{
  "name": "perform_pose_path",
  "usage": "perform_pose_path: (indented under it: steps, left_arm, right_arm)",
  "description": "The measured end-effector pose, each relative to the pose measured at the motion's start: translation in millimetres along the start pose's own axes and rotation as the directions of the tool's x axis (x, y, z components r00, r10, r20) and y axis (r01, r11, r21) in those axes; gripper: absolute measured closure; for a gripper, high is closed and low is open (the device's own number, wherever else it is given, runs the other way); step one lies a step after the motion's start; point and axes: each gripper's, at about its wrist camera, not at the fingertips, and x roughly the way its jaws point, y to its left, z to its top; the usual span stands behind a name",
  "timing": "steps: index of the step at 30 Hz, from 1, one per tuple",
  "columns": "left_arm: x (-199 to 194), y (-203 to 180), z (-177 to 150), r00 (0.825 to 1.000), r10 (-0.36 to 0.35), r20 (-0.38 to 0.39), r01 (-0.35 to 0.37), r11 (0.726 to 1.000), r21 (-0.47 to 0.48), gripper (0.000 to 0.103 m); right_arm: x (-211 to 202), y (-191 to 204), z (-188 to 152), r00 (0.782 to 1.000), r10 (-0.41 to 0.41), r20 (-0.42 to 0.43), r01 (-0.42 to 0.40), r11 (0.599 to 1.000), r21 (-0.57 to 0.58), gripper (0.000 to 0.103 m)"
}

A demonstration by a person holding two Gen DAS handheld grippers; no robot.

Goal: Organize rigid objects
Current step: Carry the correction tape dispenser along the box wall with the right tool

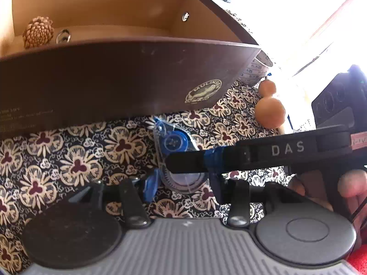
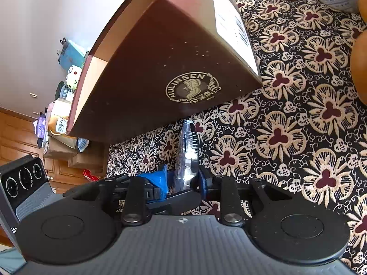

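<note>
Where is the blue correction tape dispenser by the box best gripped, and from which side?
Across its two broad flat faces, coming in along its thin edge. The correction tape dispenser is slim and flat-sided, so those faces give parallel surfaces for the pads. The right hand-held gripper has it between its fingers this way.

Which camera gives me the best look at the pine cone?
The left wrist view. It looks over the rim into the open brown box, where the pine cone sits in the far left corner. The right wrist view shows only the box's outside, so the cone is hidden.
</note>
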Motion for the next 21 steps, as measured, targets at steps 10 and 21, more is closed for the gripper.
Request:
perform_pose_path:
  steps: [10,21]
  left_arm:
    - [2,-3,0,0.999,0.043,0.006,-0.044,0.998,0.033,0.054]
    - [9,-16,-3,0.998,0.060,-0.005,-0.060,0.994,0.089,0.062]
  right_arm:
    - [-17,-10,0,0.997,0.063,0.040,-0.063,0.998,-0.005,0.103]
    - [-16,-20,-8,0.997,0.073,0.031,-0.076,0.994,0.075,0.094]
